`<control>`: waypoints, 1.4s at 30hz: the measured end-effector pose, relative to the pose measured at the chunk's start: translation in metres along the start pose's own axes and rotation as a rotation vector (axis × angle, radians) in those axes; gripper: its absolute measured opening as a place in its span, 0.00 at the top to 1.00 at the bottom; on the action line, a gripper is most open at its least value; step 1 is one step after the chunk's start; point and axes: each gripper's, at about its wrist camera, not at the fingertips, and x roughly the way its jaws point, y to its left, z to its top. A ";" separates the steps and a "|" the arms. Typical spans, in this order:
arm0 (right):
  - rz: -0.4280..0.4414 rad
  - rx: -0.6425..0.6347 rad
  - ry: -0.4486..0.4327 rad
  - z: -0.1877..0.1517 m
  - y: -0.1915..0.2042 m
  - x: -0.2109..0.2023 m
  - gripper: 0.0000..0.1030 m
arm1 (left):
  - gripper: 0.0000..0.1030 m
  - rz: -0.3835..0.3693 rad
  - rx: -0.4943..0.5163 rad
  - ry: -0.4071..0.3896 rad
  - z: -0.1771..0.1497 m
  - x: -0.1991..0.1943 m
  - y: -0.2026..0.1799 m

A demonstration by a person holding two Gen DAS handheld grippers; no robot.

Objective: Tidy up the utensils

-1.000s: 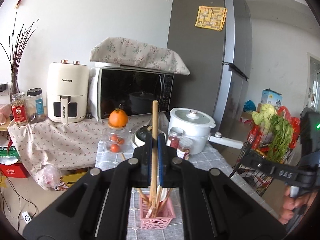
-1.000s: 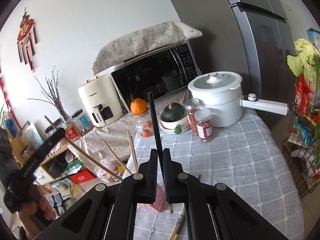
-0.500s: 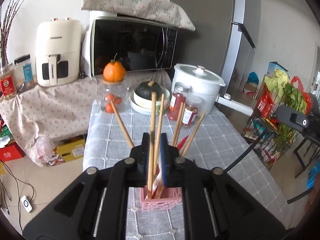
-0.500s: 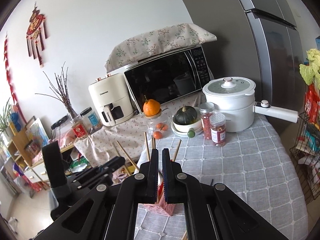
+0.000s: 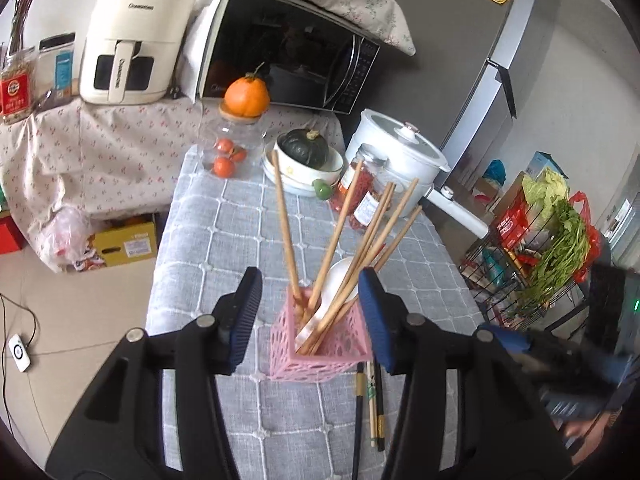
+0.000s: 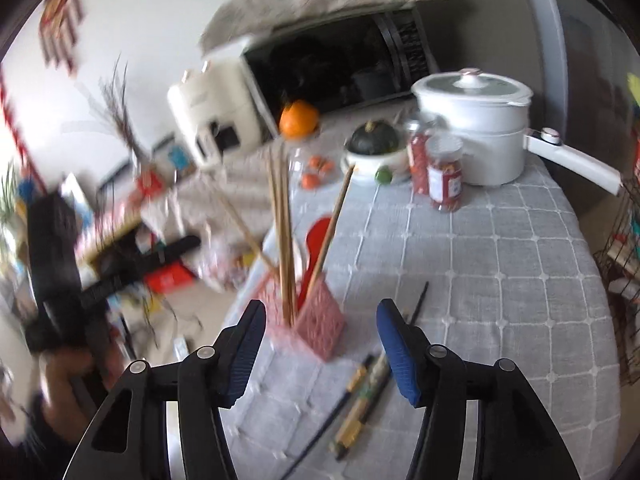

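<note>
Two grippers, left gripper (image 5: pixel 310 312) and right gripper (image 6: pixel 320 342), just opened, hold nothing; we see loose chopsticks (image 6: pixel 362 398) at five o'clock from the basket (image 6: pixel 316 320), nearer our right.

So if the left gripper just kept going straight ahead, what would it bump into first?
Most likely the pink basket of wooden chopsticks, which sits between the left gripper's open jaws; depth is hard to judge.

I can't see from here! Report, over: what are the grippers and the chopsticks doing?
Both hand-held grippers, left and right, just opened, nothing between jaws. Wooden chopsticks standing in pink basket. More chopsticks loose on grey tablecloth.
</note>
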 end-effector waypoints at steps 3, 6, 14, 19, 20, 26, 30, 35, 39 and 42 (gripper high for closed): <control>-0.022 -0.068 0.086 -0.024 0.014 0.009 0.42 | 0.39 0.018 -0.008 0.062 -0.008 -0.002 0.006; -0.020 -0.061 0.175 -0.053 0.022 0.016 0.42 | 0.34 0.009 -0.008 0.136 -0.019 -0.001 0.010; -0.089 0.061 0.305 -0.164 0.065 0.040 0.55 | 0.34 -0.020 0.070 0.265 -0.061 -0.008 0.010; -0.170 0.049 0.272 -0.206 0.090 0.051 0.66 | 0.28 -0.022 0.119 0.299 -0.080 -0.019 0.010; -0.207 0.021 0.224 -0.210 0.096 0.050 0.68 | 0.27 -0.021 0.120 0.300 -0.082 -0.021 0.011; -0.267 -0.071 0.163 -0.223 0.118 0.046 0.90 | 0.27 -0.021 0.137 0.302 -0.092 -0.032 0.016; -0.263 -0.050 0.176 -0.220 0.117 0.031 0.93 | 0.27 -0.013 0.125 0.278 -0.091 -0.040 0.020; -0.281 -0.077 0.045 -0.197 0.122 -0.020 0.94 | 0.27 -0.003 0.116 0.266 -0.090 -0.039 0.020; -0.290 -0.091 -0.081 -0.168 0.125 -0.064 0.96 | 0.27 -0.014 0.128 0.252 -0.088 -0.040 0.012; -0.292 -0.105 -0.148 -0.141 0.123 -0.083 0.97 | 0.27 -0.020 0.133 0.247 -0.088 -0.040 0.007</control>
